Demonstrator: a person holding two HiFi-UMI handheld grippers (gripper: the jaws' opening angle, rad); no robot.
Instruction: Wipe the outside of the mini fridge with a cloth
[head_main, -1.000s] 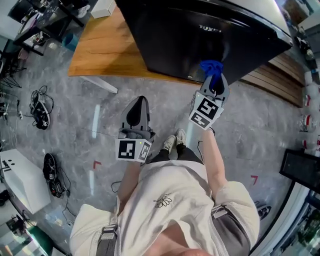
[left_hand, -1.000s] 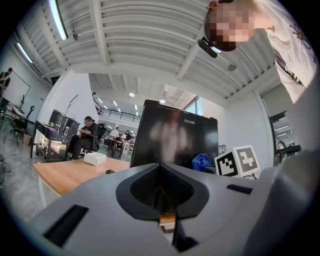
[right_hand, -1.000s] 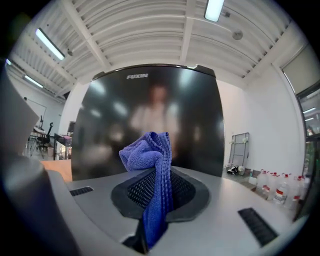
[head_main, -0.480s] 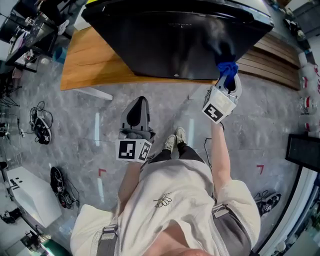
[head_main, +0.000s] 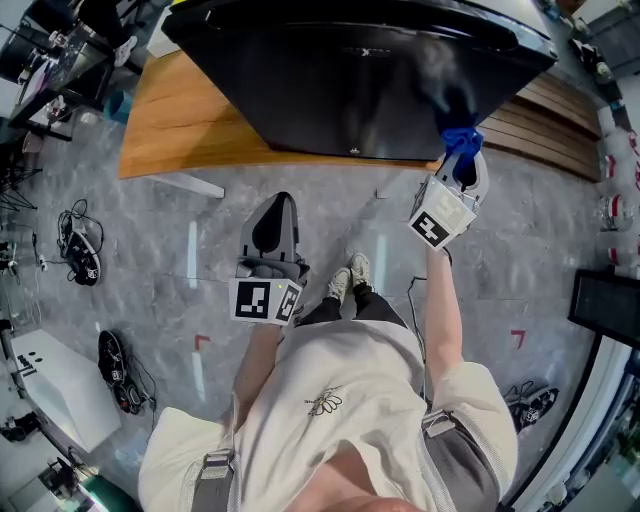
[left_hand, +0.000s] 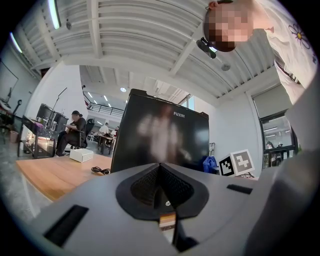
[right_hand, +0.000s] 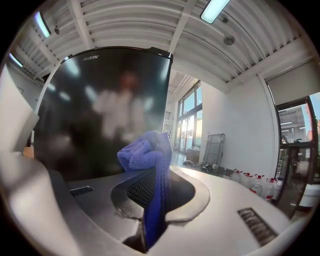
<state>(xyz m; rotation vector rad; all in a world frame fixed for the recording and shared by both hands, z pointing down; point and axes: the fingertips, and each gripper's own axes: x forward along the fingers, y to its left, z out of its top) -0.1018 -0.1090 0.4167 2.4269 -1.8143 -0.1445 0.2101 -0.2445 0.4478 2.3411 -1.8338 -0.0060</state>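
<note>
The black glossy mini fridge (head_main: 350, 80) stands on a low wooden platform (head_main: 180, 120); its door fills the right gripper view (right_hand: 100, 115) and shows in the left gripper view (left_hand: 160, 145). My right gripper (head_main: 458, 160) is shut on a bunched blue cloth (head_main: 459, 138), which sits at the fridge door's lower right corner. The blue cloth (right_hand: 150, 165) hangs pinched between the jaws, close to the door. My left gripper (head_main: 276, 228) is held low over the floor, jaws shut with nothing between them (left_hand: 161, 185), well back from the fridge.
Grey floor with cables and shoes (head_main: 78, 240) at the left. A white box (left_hand: 81, 155) and a cable lie on the platform. Wooden slats (head_main: 560, 130) run behind at the right. People sit at desks (left_hand: 72, 132) in the background.
The right gripper carried the blue cloth rightward along the bottom of the fridge door to its lower right corner, then almost stopped. The left gripper stayed put.
</note>
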